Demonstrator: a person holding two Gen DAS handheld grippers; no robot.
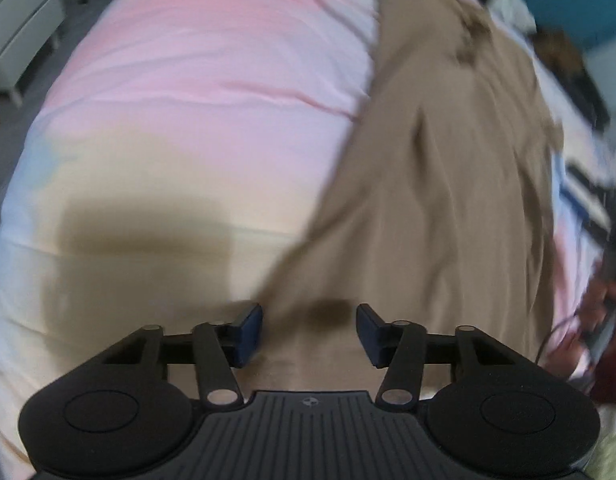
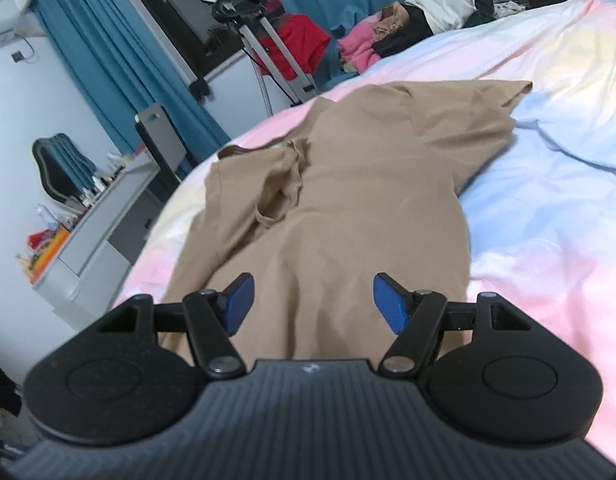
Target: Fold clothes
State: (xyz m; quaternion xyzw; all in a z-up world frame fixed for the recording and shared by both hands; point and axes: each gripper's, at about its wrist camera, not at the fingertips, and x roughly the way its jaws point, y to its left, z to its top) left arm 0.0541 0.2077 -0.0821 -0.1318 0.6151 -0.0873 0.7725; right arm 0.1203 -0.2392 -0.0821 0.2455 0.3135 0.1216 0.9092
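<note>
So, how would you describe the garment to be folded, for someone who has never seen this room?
Find the bed with the pastel sheet. The tan shirt lies spread on it, just beyond the open right gripper. It is the only garment spread out alone; other clothes sit in a mixed pile behind.

Bare bed sheet (image 2: 547, 200) flanks the shirt (image 2: 347, 184); clothes pile (image 2: 407, 28) beyond.

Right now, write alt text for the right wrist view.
A tan short-sleeved shirt lies spread on a pastel pink, blue and yellow bedsheet, with the open blue-padded right gripper poised over its near end. A pile of clothes sits behind.
</note>
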